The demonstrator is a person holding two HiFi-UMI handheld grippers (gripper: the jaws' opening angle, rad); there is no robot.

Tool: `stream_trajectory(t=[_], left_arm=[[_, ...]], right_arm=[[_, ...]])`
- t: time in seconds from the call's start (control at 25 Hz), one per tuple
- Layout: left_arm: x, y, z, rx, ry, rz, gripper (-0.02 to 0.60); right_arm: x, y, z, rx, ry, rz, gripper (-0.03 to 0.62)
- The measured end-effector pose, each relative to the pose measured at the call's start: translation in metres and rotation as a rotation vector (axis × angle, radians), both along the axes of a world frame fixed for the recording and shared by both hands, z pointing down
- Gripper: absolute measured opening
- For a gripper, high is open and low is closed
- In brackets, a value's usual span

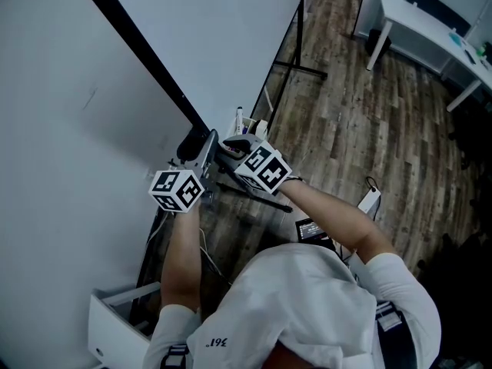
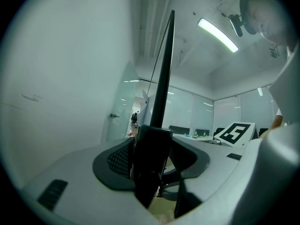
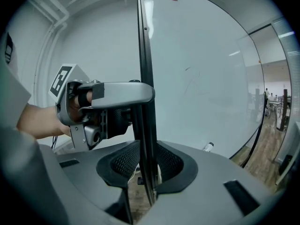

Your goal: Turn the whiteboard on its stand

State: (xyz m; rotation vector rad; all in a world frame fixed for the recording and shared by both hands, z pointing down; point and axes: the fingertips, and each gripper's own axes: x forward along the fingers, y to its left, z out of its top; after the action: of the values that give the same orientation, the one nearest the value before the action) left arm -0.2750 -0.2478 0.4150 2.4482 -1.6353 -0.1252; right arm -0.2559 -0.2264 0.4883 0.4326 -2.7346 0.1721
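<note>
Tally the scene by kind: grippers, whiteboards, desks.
Grippers: 2 (left gripper, right gripper, both clamped on the board's edge)
Whiteboard: 1
Desk: 1
Total: 4

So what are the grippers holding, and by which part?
The left gripper and right gripper both clamp the whiteboard by its black edge frame.
</note>
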Motion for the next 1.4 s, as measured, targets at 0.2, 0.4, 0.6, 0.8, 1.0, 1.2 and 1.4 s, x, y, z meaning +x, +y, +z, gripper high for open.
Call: stream_trajectory(t=[0.2, 0.4, 0.6, 0.8, 1.0, 1.2, 1.4], left_arm=[[-0.001, 0.005, -0.005, 0.007, -0.003, 0.008, 0.213], [-0.004, 0.013, -0.008, 0.023, -0.002, 0.005, 0.215], [-0.014, 0.029, -0.012, 0.042, 0.034, -0.024, 0.215], [-0.024, 0.049, -0.01, 0.044, 0.082, -0.054, 0.215], [-0.023, 0.069, -0.008, 0.049, 0.136, -0.052, 0.213], [-0.015, 0.087, -0.007, 0.053, 0.193, -0.02, 0.212], [-0.011, 0.106, -0.004, 0.06, 0.233, 0.007, 0.19]], right_arm=[[0.009, -0.002, -0.002, 0.0, -0.001, 0.03, 0.109], [0.019, 0.0, 0.001, -0.001, 0.004, 0.058, 0.109], [0.03, 0.001, 0.0, -0.005, 0.004, 0.093, 0.109], [0.039, 0.006, -0.005, -0.007, -0.012, 0.122, 0.107], [0.053, 0.011, -0.01, -0.001, -0.029, 0.17, 0.107], [0.071, 0.02, -0.019, 0.005, -0.047, 0.197, 0.107], [0.092, 0.03, -0.025, 0.016, -0.056, 0.236, 0.107]])
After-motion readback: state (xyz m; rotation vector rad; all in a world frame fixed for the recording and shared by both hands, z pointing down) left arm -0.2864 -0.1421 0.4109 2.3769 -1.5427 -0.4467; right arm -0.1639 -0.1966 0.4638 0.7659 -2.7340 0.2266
